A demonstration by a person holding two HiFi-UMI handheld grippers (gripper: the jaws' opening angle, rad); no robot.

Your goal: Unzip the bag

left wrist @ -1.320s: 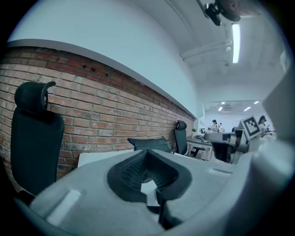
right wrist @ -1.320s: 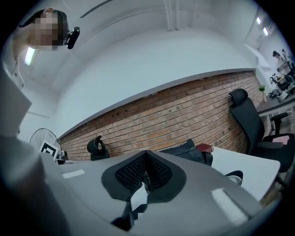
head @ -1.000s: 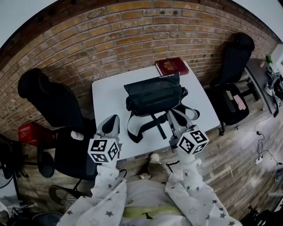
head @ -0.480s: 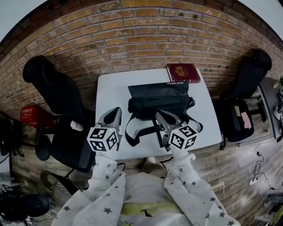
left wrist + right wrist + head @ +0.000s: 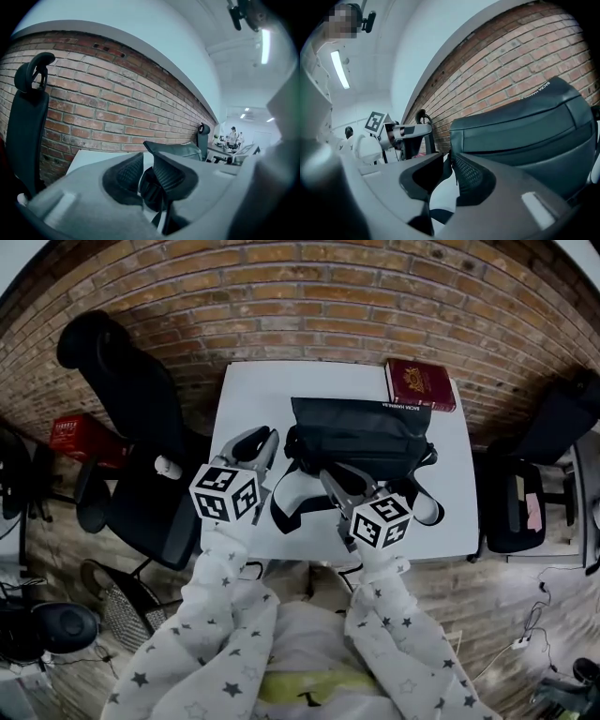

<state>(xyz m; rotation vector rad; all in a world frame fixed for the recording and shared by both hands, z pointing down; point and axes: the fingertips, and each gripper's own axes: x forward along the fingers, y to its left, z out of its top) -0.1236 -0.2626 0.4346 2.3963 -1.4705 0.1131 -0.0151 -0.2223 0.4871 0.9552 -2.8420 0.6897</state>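
Approach step: my left gripper point(image 5: 261, 439) and right gripper point(image 5: 336, 476) hover near the bag point(image 5: 361, 432), jaws opening, empty. Next I need the zipper pull.

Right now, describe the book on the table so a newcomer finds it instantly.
Find the white table against the brick wall. At its far right corner, just behind the black bag, lies a flat dark red book. It is the only red thing on the tabletop.

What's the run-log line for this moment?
left gripper: opening, empty, near bag left end | right gripper: opening, empty, at bag front | bag: on table, ungripped
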